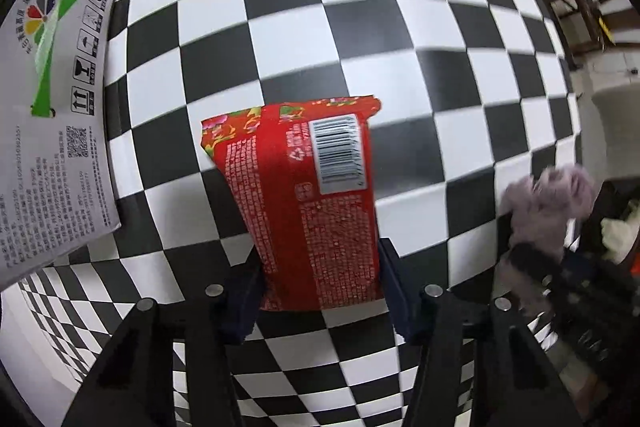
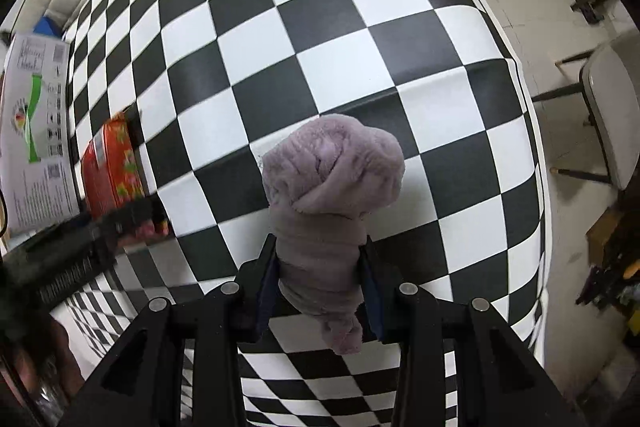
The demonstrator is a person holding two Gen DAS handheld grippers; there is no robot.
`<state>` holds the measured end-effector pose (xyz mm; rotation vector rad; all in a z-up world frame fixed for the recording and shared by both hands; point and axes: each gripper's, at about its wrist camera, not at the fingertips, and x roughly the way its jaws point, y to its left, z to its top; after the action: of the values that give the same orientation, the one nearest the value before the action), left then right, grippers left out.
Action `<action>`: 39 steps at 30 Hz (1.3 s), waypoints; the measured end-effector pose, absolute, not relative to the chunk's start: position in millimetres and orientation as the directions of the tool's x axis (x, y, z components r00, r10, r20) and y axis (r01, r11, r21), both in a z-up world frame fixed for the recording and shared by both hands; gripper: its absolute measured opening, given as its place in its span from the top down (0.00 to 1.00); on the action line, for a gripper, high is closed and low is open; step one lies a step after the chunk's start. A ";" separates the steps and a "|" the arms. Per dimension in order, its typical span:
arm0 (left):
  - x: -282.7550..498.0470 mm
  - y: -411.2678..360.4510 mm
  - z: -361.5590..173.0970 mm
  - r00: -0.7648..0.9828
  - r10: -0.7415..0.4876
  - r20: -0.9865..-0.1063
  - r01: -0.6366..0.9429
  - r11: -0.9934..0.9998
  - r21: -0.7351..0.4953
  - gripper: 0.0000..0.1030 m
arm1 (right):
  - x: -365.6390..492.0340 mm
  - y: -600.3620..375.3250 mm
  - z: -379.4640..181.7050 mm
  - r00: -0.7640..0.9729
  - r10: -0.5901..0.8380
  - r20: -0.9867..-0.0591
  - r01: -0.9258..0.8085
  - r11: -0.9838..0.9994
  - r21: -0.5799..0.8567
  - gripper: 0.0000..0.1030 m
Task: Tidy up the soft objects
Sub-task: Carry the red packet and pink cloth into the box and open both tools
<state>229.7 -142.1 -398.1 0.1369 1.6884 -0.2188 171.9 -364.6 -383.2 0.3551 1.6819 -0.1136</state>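
the left gripper point(image 1: 320, 279) squeezes a red packet point(image 1: 308, 195) over the checkered cloth point(image 1: 360, 27). the right gripper point(image 2: 320, 275) pinches a rolled purple towel point(image 2: 332, 179).

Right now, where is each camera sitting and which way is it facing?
Left wrist: rides on the left claw, looking down at the checkered tablecloth; both its fingers flank the red packet they grip.
Right wrist: rides on the right claw, looking down at the same cloth; its fingers squeeze the purple fuzzy cloth.
Shared: each view catches the other claw with its load at the frame edge, plus the white printed box and the tablecloth.
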 end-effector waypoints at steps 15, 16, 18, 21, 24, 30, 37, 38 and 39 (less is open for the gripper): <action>233.2 -147.1 -412.2 -0.120 -0.021 -0.993 0.200 0.979 -0.044 0.46 | 178.4 -348.4 -394.7 -0.143 0.099 -0.985 0.290 0.955 0.054 0.54; 233.1 -147.9 -411.9 -0.114 -0.016 -0.993 0.203 0.978 -0.039 0.48 | 178.7 -347.4 -394.5 -0.144 0.095 -0.985 0.290 0.956 0.049 0.54; 228.2 -145.7 -406.0 -0.110 -0.022 -0.994 0.205 0.978 -0.044 0.53 | 176.3 -346.4 -395.0 -0.149 0.085 -0.985 0.290 0.956 0.039 0.55; 224.8 -143.3 -397.0 -0.104 -0.033 -0.994 0.206 0.977 -0.054 0.57 | 175.0 -343.9 -393.8 -0.152 0.097 -0.984 0.294 0.955 0.049 0.59; 220.4 -141.0 -378.2 -0.079 -0.065 -0.995 0.204 0.976 -0.080 0.57 | 169.3 -336.8 -388.6 -0.144 0.121 -0.982 0.290 0.954 0.075 0.60; 212.0 -124.4 -315.5 0.017 -0.146 -0.989 0.216 0.966 -0.139 0.58 | 164.6 -307.8 -336.7 -0.056 0.166 -0.985 0.229 0.962 0.149 0.60; 216.9 -47.5 -217.8 0.170 -0.249 -0.954 0.148 0.963 -0.225 0.58 | 180.8 -249.8 -243.8 0.089 0.238 -0.967 0.106 0.963 0.247 0.60; 220.2 -32.7 -206.3 0.186 -0.253 -0.949 0.135 0.964 -0.231 0.58 | 185.1 -235.0 -229.2 0.108 0.264 -0.958 0.083 0.958 0.274 0.60; 222.8 -22.4 -198.4 0.195 -0.258 -0.946 0.126 0.963 -0.236 0.58 | 189.3 -222.9 -218.9 0.117 0.283 -0.952 0.063 0.954 0.292 0.60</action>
<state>222.8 -22.4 -198.4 -0.1147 1.3486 -0.2695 189.3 -222.9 -218.9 0.2878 1.4503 0.1646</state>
